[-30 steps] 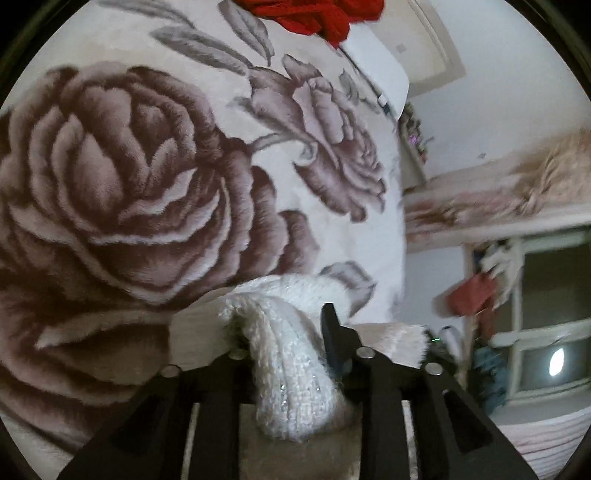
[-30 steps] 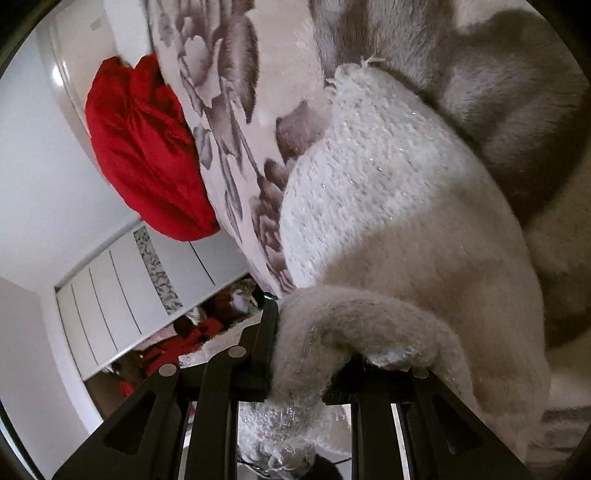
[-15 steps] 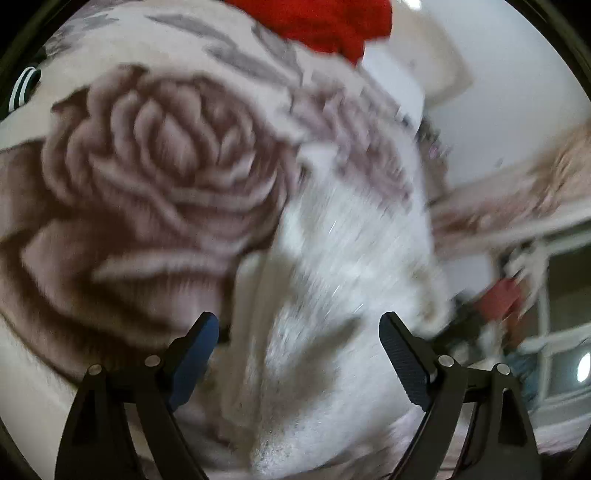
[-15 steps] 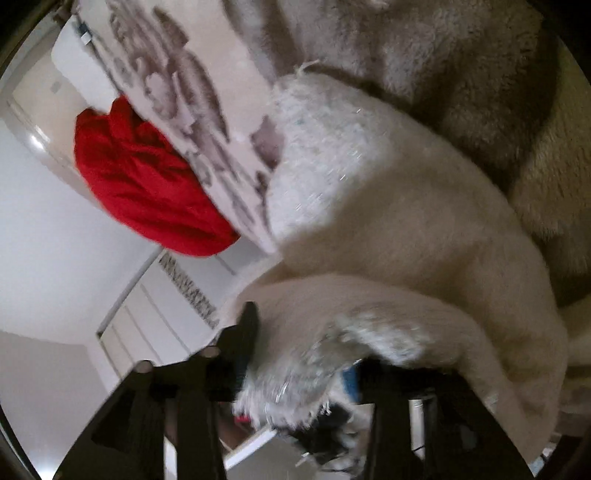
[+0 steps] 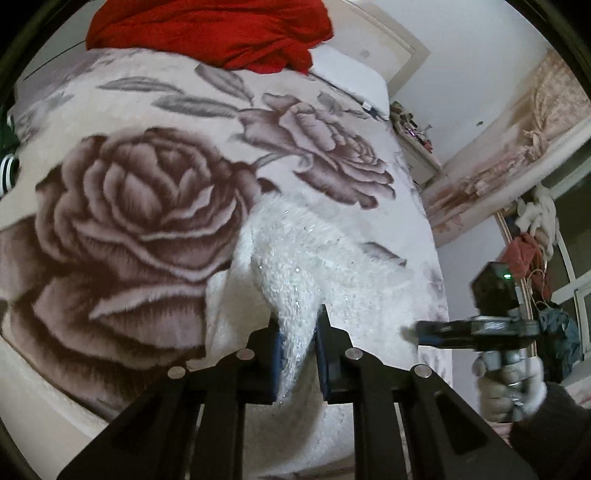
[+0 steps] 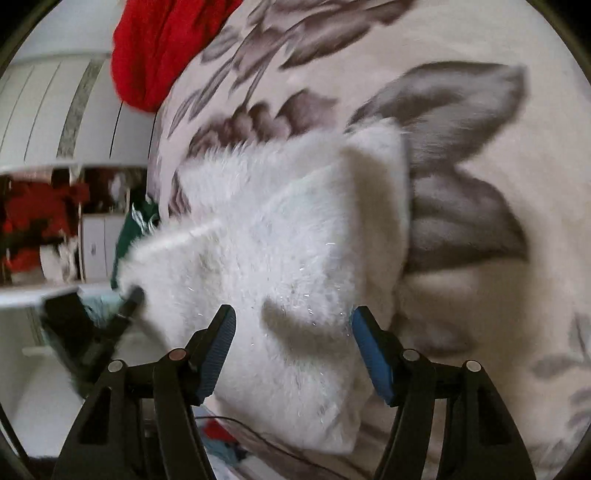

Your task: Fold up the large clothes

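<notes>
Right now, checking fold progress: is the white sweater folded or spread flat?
Folded: the white sweater lies doubled in stacked layers on the rose blanket, one end pinched by the left gripper.

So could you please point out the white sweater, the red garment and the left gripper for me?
white sweater (image 6: pixel 280 251): right wrist view, on its fuzzy folded top.
red garment (image 5: pixel 221 29): left wrist view, mid-heap.
left gripper (image 5: pixel 298 334): left wrist view, between its fingertips, shut on knit.
</notes>
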The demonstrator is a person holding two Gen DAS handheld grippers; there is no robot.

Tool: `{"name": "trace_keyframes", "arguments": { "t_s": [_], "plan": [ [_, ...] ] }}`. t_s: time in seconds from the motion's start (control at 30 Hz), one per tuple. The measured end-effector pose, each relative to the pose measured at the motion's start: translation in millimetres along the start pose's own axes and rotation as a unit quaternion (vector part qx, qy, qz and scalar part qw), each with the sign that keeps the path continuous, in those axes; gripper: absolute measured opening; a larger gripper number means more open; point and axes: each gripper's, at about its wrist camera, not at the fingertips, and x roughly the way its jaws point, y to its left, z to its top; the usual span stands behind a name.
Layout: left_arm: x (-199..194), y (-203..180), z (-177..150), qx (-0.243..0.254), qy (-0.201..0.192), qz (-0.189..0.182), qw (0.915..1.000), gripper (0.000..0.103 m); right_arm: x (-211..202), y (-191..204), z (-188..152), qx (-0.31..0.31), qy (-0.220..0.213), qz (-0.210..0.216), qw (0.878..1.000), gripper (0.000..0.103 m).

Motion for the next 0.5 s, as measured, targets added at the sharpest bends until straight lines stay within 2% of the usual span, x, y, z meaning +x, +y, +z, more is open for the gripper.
{"name": "trace_keyframes", "arguments": {
  "t_s": [0.03, 0.07, 0.17, 0.27, 0.3, 0.37, 0.43, 0.47, 0.5],
  "plan": [
    [-2.0, -0.6, 3.5, -0.002, -0.002, -0.001, 1.0, 0.012, 2.7, 5.6, 0.6, -0.009, -0.006, -0.008, 1.0, 0.01],
    [-5.0, 0.2, 9.8, -0.008, -0.004, -0.007, 0.9999, 0.012, 2.0, 10.5, 0.3, -0.014, -0.008, -0.013, 1.0, 0.008],
    [-11.3, 3.7, 35.1, -0.029, -0.017, -0.032, 0.9989, 0.012, -30.0, 24.5, -9.1, -0.029, -0.072, 0.008, 0.997, 0.005],
    [4.8, -1.5, 61.5, -0.016, -0.018, -0.038, 0.999, 0.012, -63.9, 19.0, -14.0, 0.01, -0.126, 0.04, 0.991, 0.004],
    [18.0, -5.3, 73.2, -0.006, -0.011, -0.035, 0.9993, 0.012, -71.8, 17.1, -12.2, 0.018, -0.145, 0.038, 0.988, 0.004],
    [51.4, -8.3, 91.9, 0.018, 0.013, -0.015, 0.9996, 0.012, -73.7, 11.3, -1.3, 0.035, -0.164, 0.016, 0.986, 0.004],
    [94.5, 1.5, 102.3, 0.024, 0.057, 0.007, 0.9981, 0.012, -58.5, -0.1, 14.4, 0.055, -0.164, -0.006, 0.985, 0.004],
    [126.7, 14.0, 103.9, 0.017, 0.094, 0.026, 0.9951, 0.012, -45.9, -8.1, 24.9, 0.062, -0.157, -0.021, 0.986, 0.004],
    [144.0, 21.7, 101.5, 0.016, 0.115, 0.037, 0.9926, 0.012, -31.3, -17.9, 35.1, 0.071, -0.147, -0.038, 0.986, 0.004]
  ]
}}
